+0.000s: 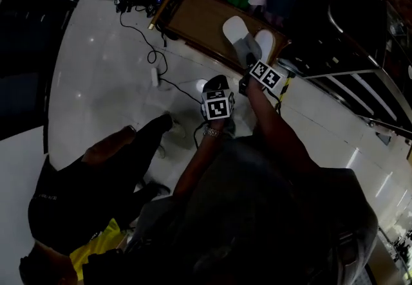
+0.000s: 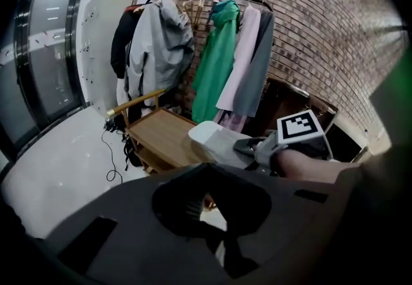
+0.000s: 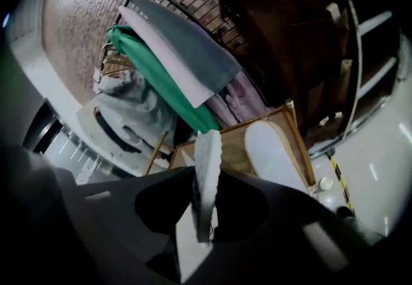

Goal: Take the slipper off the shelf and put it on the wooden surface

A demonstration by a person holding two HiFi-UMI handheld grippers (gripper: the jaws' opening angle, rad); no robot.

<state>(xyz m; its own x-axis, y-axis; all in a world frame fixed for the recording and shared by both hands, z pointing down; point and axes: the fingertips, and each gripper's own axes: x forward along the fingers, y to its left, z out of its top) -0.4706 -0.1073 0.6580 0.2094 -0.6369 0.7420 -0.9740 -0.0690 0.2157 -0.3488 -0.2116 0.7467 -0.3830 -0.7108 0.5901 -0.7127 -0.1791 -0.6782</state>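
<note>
Both arms reach forward, right gripper (image 1: 248, 60) jaws clamping a slipper (image 3: 207, 174), left gripper (image 1: 215, 83) jaws together, empty.

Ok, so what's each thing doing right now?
right tongs: shut on held slipper
held slipper: tipped on edge, over wooden surface
other slipper: lying flat on wooden surface
left tongs: shut, empty
coats: hanging on rail
</note>
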